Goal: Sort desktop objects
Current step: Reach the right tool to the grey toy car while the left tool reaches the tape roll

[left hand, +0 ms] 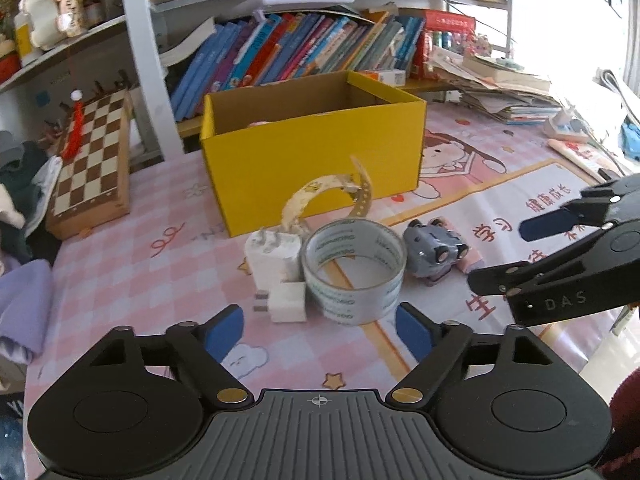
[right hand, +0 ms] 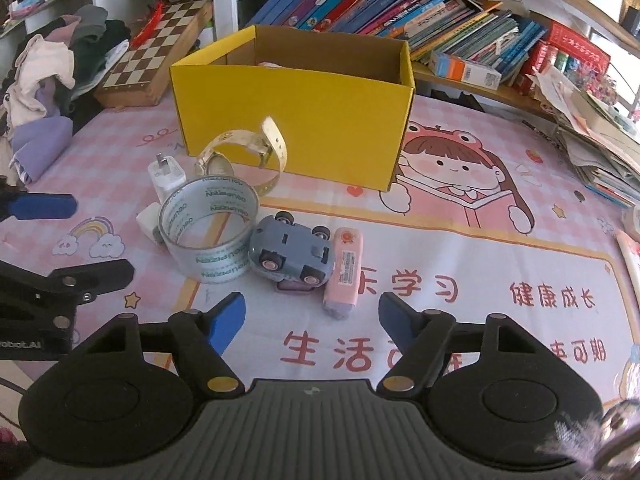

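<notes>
Now I see both tools released, nothing between their pads. My left gripper (left hand: 319,332) hangs just before the tape roll (left hand: 354,270) and the two white chargers (left hand: 276,268). My right gripper (right hand: 312,320) hangs near the upturned toy car (right hand: 290,254) and the pink eraser (right hand: 345,270). A watch (right hand: 244,156) lies behind the tape, close to the yellow box (right hand: 296,120). Inside the box something pink shows, maybe a toy.

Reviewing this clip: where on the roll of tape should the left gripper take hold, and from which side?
Judging by its pose, grip the tape roll by its upright wall, one pad inside the hole and one outside, coming from above on the near side. The chargers crowd its left, the toy car its right.
</notes>
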Demonstrator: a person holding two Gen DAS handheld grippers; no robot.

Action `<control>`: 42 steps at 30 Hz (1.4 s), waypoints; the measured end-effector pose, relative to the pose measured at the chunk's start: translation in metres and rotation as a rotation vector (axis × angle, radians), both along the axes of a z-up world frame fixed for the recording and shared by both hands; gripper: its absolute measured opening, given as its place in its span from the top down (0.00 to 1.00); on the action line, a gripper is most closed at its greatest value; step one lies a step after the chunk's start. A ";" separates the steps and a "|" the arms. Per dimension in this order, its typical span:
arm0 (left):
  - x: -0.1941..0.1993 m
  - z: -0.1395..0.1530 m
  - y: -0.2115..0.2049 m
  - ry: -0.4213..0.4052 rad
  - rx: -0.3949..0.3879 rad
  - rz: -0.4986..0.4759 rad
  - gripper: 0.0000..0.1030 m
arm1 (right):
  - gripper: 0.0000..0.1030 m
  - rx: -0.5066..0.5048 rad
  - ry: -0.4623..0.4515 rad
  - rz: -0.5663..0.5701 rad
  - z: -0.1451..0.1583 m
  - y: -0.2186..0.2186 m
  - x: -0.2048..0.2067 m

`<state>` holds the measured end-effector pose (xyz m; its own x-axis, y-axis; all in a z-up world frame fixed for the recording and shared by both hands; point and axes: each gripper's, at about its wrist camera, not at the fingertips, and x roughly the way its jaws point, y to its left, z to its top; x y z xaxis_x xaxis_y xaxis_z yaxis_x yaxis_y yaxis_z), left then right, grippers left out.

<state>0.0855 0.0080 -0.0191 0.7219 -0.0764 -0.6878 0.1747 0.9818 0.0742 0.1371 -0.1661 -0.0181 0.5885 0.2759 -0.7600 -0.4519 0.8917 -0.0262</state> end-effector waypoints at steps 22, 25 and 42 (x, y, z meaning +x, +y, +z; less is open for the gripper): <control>0.023 -0.009 -0.002 0.062 0.000 0.049 0.22 | 0.36 0.009 0.091 0.149 -0.018 0.019 0.052; 0.025 -0.011 -0.003 0.067 0.005 0.049 0.23 | 0.39 0.007 0.100 0.163 -0.020 0.021 0.057; 0.056 -0.023 -0.023 0.099 -0.031 0.019 0.34 | 0.42 0.016 0.023 0.191 -0.008 0.000 0.063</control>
